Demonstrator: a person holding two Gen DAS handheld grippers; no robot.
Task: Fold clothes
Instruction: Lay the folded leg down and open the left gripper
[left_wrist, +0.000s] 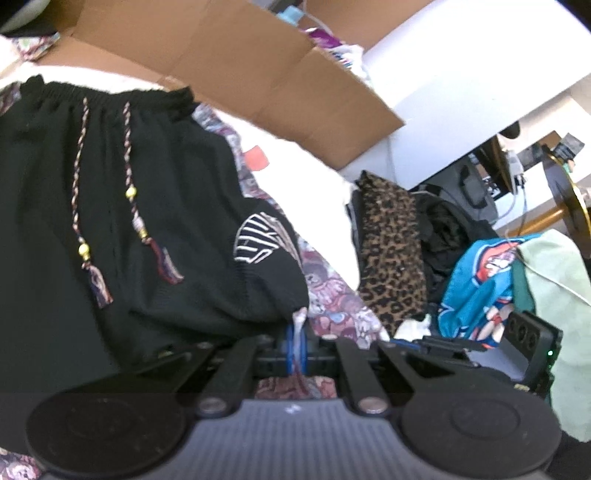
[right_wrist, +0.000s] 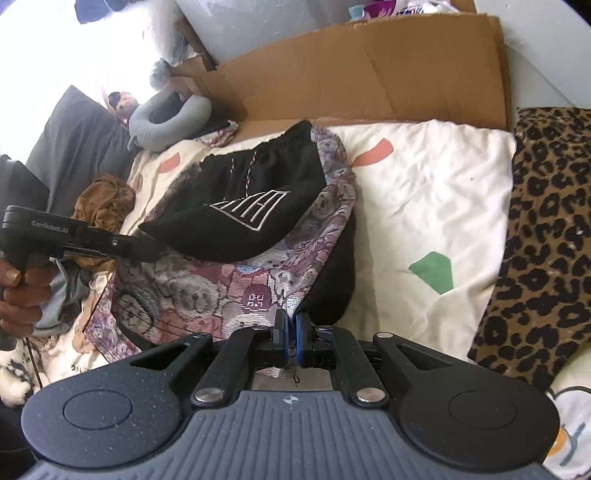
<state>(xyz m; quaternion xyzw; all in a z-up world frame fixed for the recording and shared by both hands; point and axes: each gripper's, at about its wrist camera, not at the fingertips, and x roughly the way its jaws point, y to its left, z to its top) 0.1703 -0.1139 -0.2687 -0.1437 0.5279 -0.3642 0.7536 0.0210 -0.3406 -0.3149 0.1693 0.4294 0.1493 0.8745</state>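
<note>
Black shorts (right_wrist: 255, 206) lying on a bear-patterned tapestry garment (right_wrist: 207, 288), both spread over a cream bedsheet (right_wrist: 424, 206) with coloured shapes. In the right wrist view, shorts at 11 o'clock from centre, white outlined logo facing up, elastic waistband toward 12 o'clock against a flattened cardboard box (right_wrist: 369, 70).

Right gripper (right_wrist: 291, 332) at 6 o'clock of its view, blue-edged fingers drawn nearly together on the hem of the tapestry garment; thin strip of fabric visible between them. Dark fabric folded under the tapestry just at 1 o'clock of the fingertips.

Left gripper (left_wrist: 295, 347) likewise clamped on a bunched edge of the tapestry garment, cloth rising out between the closed fingers. In the left wrist view, black shorts (left_wrist: 122, 221) filling the 9 to 11 o'clock area, braided drawstrings (left_wrist: 83, 184) with yellow beads and tassels hanging over the front.

Same left gripper seen from the right wrist view at 9 o'clock, held by a hand (right_wrist: 22, 291), tip tucked under the edge of the shorts.

Leopard-print cloth (right_wrist: 546, 236) at 3 o'clock, beside the sheet. Grey neck pillow (right_wrist: 166, 122) at 11 o'clock, brown crumpled fabric (right_wrist: 105, 199) at 9 o'clock. Teal printed cloth (left_wrist: 476, 280) at 3 o'clock in the left view.
</note>
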